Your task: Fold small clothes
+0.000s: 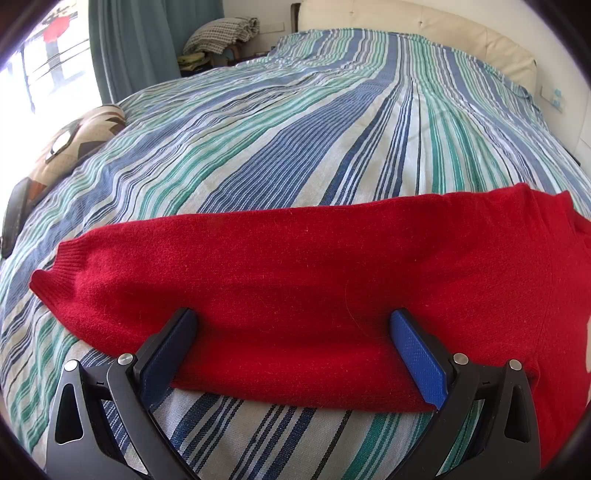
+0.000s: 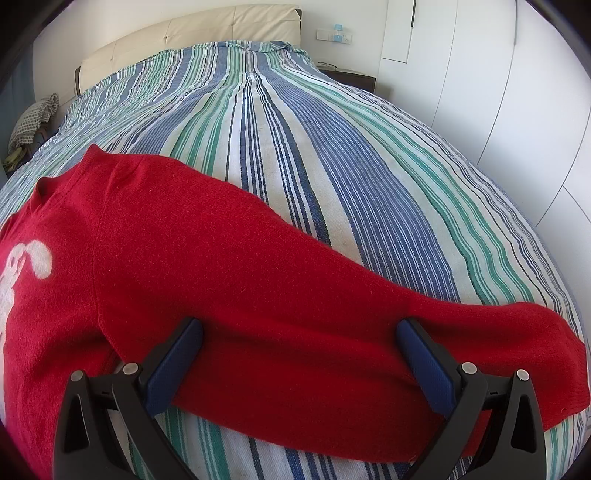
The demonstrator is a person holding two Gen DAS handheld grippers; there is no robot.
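A small red knit sweater [image 1: 295, 266] lies flat on the striped bed. In the left wrist view its left sleeve stretches out to a ribbed cuff [image 1: 55, 269]. My left gripper [image 1: 293, 321] is open, its blue pads straddling that sleeve just above the fabric. In the right wrist view the sweater [image 2: 184, 258] shows a white rabbit print [image 2: 22, 266] on the chest, and the right sleeve runs to a cuff [image 2: 554, 354]. My right gripper [image 2: 299, 328] is open, its pads either side of this sleeve. Neither gripper holds cloth.
The bed sheet [image 1: 295, 129] has blue, green and white stripes. A cream headboard [image 2: 184, 33] stands at the far end. A patterned pillow [image 1: 81, 136] lies at the left edge. A chair with folded cloth [image 1: 221, 37] stands by the curtain. White wardrobes [image 2: 517, 110] stand on the right.
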